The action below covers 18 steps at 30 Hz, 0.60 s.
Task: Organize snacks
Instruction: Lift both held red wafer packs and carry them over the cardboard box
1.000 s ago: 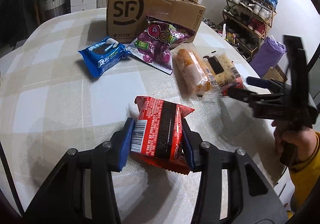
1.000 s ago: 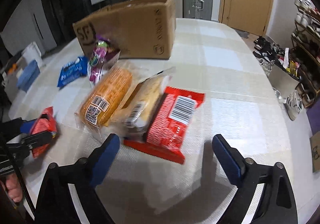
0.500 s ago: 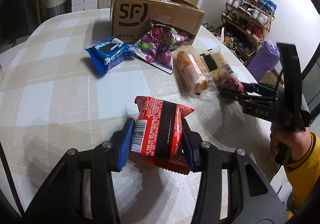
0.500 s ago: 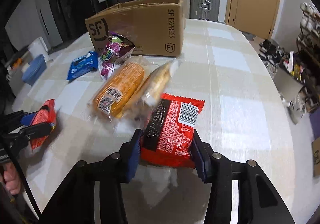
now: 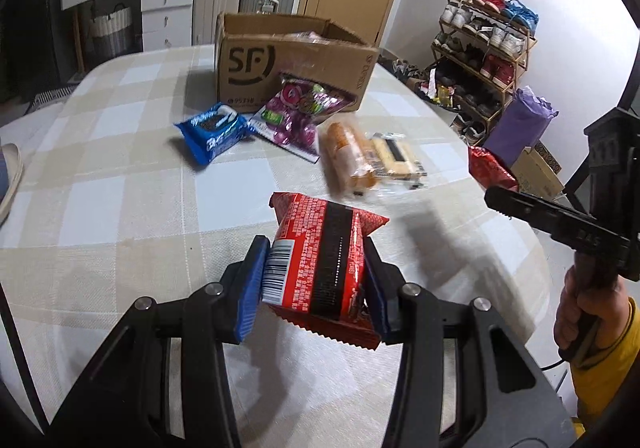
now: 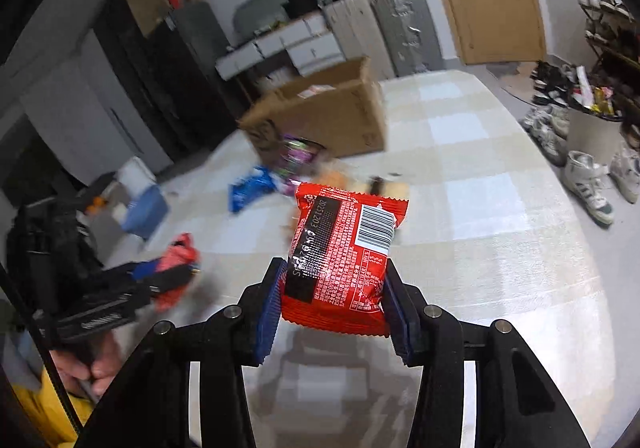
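left tool (image 5: 314, 284) and right tool (image 6: 334, 302) level above table (image 5: 120, 207), each clamped on a red snack packet (image 5: 320, 264)

Cardboard box (image 5: 280, 63): "SF" logo, "95338" beneath; red snack packet (image 6: 344, 252) in the right wrist view: "20251203" printed beside its barcode; other print unreadable.

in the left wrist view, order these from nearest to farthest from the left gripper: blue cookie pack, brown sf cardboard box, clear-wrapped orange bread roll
1. Clear-wrapped orange bread roll: just ahead of the left gripper, slightly right.
2. Blue cookie pack: farther up the table, to the left.
3. Brown SF cardboard box: farthest, at the table's back, straight ahead.
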Available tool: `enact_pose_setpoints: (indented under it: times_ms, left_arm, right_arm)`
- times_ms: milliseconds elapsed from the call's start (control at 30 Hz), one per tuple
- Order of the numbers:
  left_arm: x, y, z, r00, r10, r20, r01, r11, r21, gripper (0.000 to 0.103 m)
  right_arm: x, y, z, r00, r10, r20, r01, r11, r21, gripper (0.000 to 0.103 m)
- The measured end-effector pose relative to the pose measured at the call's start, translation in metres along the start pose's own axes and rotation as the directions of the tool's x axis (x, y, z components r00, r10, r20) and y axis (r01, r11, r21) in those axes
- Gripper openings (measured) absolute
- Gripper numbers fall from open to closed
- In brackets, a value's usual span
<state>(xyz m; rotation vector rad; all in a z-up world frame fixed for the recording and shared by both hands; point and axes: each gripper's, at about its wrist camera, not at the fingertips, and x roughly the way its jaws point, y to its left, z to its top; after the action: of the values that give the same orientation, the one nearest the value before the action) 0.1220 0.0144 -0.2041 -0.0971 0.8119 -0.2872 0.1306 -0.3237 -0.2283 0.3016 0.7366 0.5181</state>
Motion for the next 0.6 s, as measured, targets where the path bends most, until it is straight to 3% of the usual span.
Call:
enact_pose_setpoints:
  times_ms: [267, 600]
  left_arm:
    - [-0.042, -0.012, -0.003, 0.999, 0.031, 0.027, -0.031, 1.0, 0.0, 0.042]
    - [-0.077, -0.017, -0.01, 0.998, 0.039, 0.057, -0.039, 0.999, -0.004, 0.041]
  right_arm:
    - [-0.022, 0.038, -0.009, 0.991, 0.127, 0.04, -0.126, 0.991, -0.036, 0.046]
    - [-0.033, 0.046, -0.008, 0.98, 0.185, 0.074, -0.184, 0.983, -0.022, 0.046]
